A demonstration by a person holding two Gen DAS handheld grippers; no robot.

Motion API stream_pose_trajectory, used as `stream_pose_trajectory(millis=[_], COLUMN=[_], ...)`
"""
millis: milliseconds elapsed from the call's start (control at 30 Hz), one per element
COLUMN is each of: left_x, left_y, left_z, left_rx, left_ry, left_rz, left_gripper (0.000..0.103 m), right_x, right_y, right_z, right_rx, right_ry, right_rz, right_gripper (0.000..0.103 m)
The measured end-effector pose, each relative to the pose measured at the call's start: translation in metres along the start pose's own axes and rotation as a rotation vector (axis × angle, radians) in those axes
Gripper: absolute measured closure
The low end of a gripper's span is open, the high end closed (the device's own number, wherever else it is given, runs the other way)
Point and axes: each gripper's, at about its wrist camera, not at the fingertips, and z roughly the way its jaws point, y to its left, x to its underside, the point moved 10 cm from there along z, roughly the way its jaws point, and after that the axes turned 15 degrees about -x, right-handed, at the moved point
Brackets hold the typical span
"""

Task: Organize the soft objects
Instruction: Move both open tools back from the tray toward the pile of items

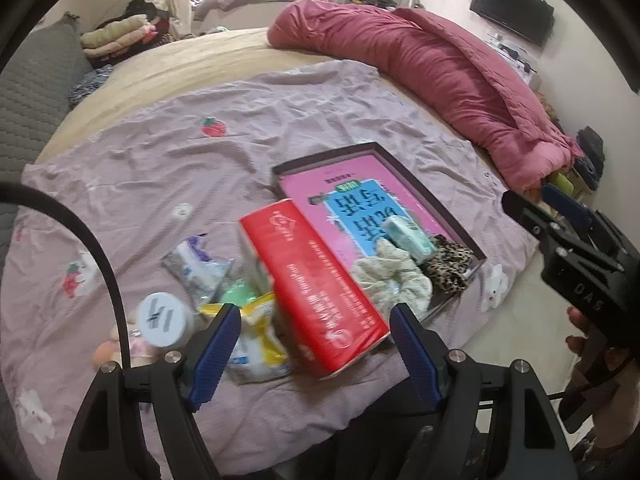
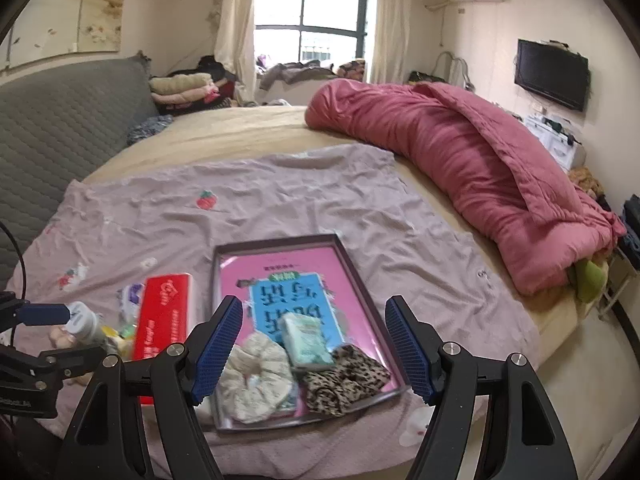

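Observation:
A dark shallow tray point(image 2: 280, 239) lies on the lilac sheet, with a pink and blue book inside it. On the book rest a cream scrunchie point(image 2: 256, 380), a teal tissue pack point(image 2: 306, 340) and a leopard scrunchie point(image 2: 344, 380). My right gripper point(image 2: 314, 344) hangs open above them, holding nothing. A red box point(image 1: 316, 280) lies tilted against the tray's point(image 1: 440, 204) left side. My left gripper point(image 1: 316, 356) stands open just short of the box, its pads clear of it. The cream scrunchie point(image 1: 390, 280) and the teal pack point(image 1: 410, 238) show beyond it.
Left of the red box lie a white-capped jar point(image 1: 162, 318), a yellow packet point(image 1: 256, 340), a wipes pack point(image 1: 196, 268) and a peach soft toy point(image 1: 106, 354). A rolled pink quilt point(image 2: 480, 160) lines the bed's right edge. A grey headboard point(image 2: 60, 132) stands at the left.

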Motion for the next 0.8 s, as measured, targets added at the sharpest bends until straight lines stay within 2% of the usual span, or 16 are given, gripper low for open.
stream_pose_trajectory(millis=[433, 800], left_x=[0.011, 0.022], left_y=[0.06, 0.097], left_z=[-0.025, -0.034], left_rx=[-0.082, -0.114], left_ry=[-0.041, -0.055], left_rz=[-0.052, -0.111], left_gripper=[0.026, 0.026], right_x=[-0.025, -0.035], right_y=[0.056, 0.099], right_z=[-0.024, -0.037], right_rx=[-0.024, -0.068], right_ry=[-0.042, -0.065], right_rz=[-0.104, -0.161], right_gripper=[0.028, 0.028])
